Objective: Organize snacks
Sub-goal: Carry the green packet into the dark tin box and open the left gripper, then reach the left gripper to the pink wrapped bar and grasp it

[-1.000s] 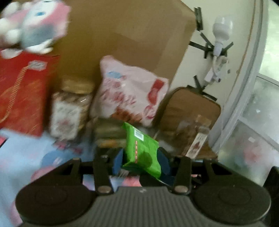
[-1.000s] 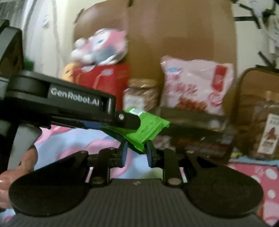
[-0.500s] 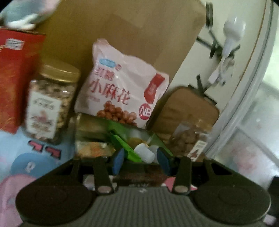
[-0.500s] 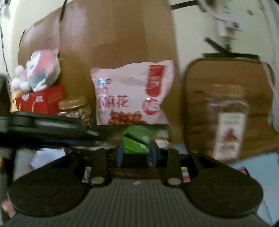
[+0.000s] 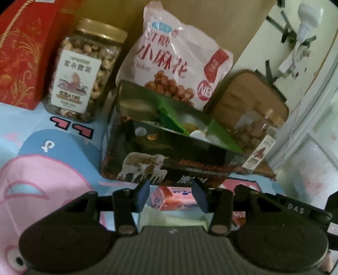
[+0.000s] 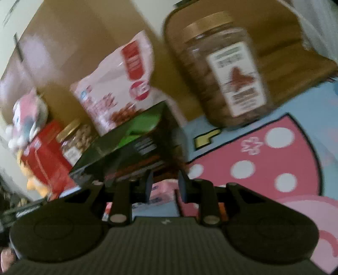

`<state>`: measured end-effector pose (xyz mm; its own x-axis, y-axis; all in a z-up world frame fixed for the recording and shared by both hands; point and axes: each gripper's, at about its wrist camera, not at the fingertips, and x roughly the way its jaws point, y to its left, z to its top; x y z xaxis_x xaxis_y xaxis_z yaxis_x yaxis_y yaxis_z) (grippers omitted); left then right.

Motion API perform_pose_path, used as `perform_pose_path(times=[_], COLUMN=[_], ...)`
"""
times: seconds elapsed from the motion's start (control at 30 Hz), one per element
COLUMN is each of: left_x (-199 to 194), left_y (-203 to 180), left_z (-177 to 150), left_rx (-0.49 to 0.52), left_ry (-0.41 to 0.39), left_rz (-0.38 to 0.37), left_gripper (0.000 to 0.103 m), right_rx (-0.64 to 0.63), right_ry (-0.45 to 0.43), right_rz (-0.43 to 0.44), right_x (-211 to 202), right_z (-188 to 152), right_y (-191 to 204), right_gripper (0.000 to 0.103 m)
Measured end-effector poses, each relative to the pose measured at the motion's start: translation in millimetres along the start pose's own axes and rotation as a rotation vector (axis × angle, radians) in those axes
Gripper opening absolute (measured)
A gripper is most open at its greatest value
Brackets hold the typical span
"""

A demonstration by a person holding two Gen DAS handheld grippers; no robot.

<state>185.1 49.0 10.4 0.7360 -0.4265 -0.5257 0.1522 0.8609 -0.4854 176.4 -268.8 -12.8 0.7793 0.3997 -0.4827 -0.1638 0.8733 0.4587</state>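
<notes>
An open dark box with sheep printed on its side stands on the cartoon mat, and green snack packets lie inside it. My left gripper hovers low in front of the box, its jaws opening. A small pink snack packet lies on the mat and shows between its fingers, not pinched. The right wrist view is tilted and blurred. There my right gripper is closing beside the same box, with the pink packet beyond its pads, untouched.
Behind the box stand a gold-lidded nut jar, a pink snack bag, a red gift box and a second jar. A cardboard sheet leans at the back. A plush toy sits on the red box.
The green packet that my left gripper held a second ago now lies in the dark box. Both grippers have sunk toward the mat, and the right view has rolled.
</notes>
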Motion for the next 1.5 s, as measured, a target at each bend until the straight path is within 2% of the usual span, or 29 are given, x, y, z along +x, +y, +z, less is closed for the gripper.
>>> perform_pose_path(times=[0.1,0.2,0.27,0.33,0.4,0.5,0.57,0.63,0.73,0.83,0.93,1.0,1.13,1.23,1.5], left_x=[14,22,17,0,-28,-73,-99,-114,-129,-138,-140,-145,-154,-154,-141], left_y=[-1,-7,-8,-8,-15,-23,-18,-9,7,19,31,37,44,45,39], left_z=[-3,-9,-9,-7,-8,-19,-33,-45,-64,-80,-88,-91,-92,-94,-96], left_rx=[-0.002,0.037,0.028,0.0,0.028,0.086,0.079,0.052,0.007,-0.013,-0.053,-0.08,-0.091,-0.086,-0.059], left_ry=[0.025,0.032,0.033,0.004,-0.051,-0.12,-0.134,-0.122,-0.089,-0.067,-0.048,-0.051,-0.068,-0.062,-0.026], left_rz=[0.004,0.019,0.021,0.001,-0.002,0.033,0.053,0.079,0.12,0.142,0.134,0.132,0.115,0.096,0.077], left_gripper=[0.044,0.043,0.041,0.04,0.04,0.041,0.042,0.04,0.04,0.04,0.041,0.041,0.048,0.05,0.05], right_rx=[-0.006,0.023,0.012,-0.003,-0.015,-0.067,-0.119,-0.152,-0.16,-0.224,-0.28,-0.313,-0.34,-0.369,-0.452], right_ry=[0.033,0.083,0.073,0.059,0.031,-0.021,-0.031,-0.01,0.076,0.14,0.184,0.184,0.144,0.095,0.097], right_rz=[-0.043,-0.018,-0.03,-0.027,-0.007,0.053,0.096,0.138,0.185,0.192,0.212,0.221,0.227,0.195,0.168], right_x=[16,30,30,20,3,-30,-49,-62,-67,-66,-66,-70,-88,-92,-71], right_z=[0,-2,-5,-6,-7,-14,-25,-43,-76,-104,-119,-120,-119,-120,-123], right_y=[5,3,8,15,24,48,64,77,82,91,98,100,95,93,104], right_gripper=[0.031,0.032,0.033,0.03,0.03,0.03,0.03,0.03,0.03,0.03,0.036,0.037,0.038,0.051,0.052])
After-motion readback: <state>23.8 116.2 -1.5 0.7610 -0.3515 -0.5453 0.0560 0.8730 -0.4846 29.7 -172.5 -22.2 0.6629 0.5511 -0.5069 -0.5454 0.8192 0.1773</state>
